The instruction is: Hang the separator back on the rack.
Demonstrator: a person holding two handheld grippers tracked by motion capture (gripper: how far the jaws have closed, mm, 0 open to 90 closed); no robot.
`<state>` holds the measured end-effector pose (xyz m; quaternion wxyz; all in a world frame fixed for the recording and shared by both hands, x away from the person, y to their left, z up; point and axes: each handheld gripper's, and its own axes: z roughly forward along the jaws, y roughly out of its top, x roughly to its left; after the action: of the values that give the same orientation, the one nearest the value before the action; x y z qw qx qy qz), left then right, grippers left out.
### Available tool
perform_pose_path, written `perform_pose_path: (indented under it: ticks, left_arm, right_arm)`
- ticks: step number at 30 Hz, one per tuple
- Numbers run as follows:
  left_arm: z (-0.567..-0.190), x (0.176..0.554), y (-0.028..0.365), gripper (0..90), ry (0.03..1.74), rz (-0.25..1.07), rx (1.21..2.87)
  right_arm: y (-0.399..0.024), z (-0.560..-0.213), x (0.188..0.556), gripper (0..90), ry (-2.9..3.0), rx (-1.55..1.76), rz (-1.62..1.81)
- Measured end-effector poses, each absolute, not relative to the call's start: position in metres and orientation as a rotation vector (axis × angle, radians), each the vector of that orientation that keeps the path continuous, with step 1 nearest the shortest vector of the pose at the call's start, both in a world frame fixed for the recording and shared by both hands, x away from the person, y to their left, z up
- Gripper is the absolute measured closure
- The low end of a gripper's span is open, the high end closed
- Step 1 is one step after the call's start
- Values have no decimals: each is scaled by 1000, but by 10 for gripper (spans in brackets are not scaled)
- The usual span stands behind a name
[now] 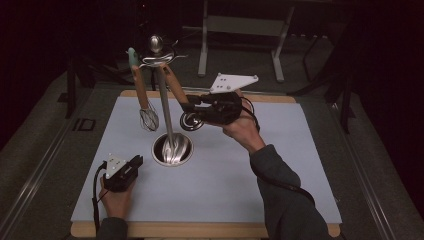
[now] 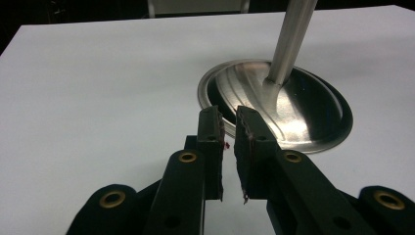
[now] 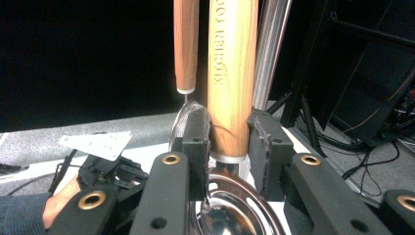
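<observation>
A metal utensil stand has a pole [image 1: 165, 105] rising from a round shiny base [image 1: 172, 149] on the white mat. A whisk [image 1: 148, 119] with a wooden handle hangs from it at the left. A second utensil [image 1: 191, 120], with a wooden handle [image 3: 232, 63] and a round metal head, hangs at the right. My right gripper [image 1: 192, 100] is shut on that handle near its lower end, both pads against the wood [image 3: 229, 132]. My left gripper [image 1: 136, 161] rests on the mat at the near left with its jaws a narrow gap apart [image 2: 229, 128] and nothing between them, pointing at the base [image 2: 303, 112].
A teal-handled utensil [image 1: 132, 56] hangs at the stand's top left. The white mat [image 1: 225, 190] covers a wooden table. Dark floor, a grey metal frame [image 1: 240, 30] and cables lie beyond the far edge.
</observation>
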<state>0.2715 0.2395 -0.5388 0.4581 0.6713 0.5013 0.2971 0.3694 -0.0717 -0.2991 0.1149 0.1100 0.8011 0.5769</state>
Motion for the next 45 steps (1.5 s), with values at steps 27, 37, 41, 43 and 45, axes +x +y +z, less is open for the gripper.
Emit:
perform_pose_path:
  ticks: [27, 37, 41, 43, 45]
  left_arm:
    - [-539, 271, 240, 812, 1234, 733, 1652]
    - [-539, 271, 239, 811, 1235, 732, 1650]
    - [-539, 271, 239, 810, 1235, 733, 1650]
    - [-539, 271, 239, 810, 1235, 733, 1650]
    - [-539, 271, 240, 810, 1234, 735, 1652]
  right_arm:
    - [-55, -306, 369, 702, 2368, 359, 1661]
    - [-55, -308, 370, 664, 2382, 372, 1650]
    - [-56, -307, 369, 656, 2386, 369, 1649]
    - [-57, -307, 369, 654, 2388, 371, 1651]
    - [-58, -306, 369, 653, 2386, 368, 1652]
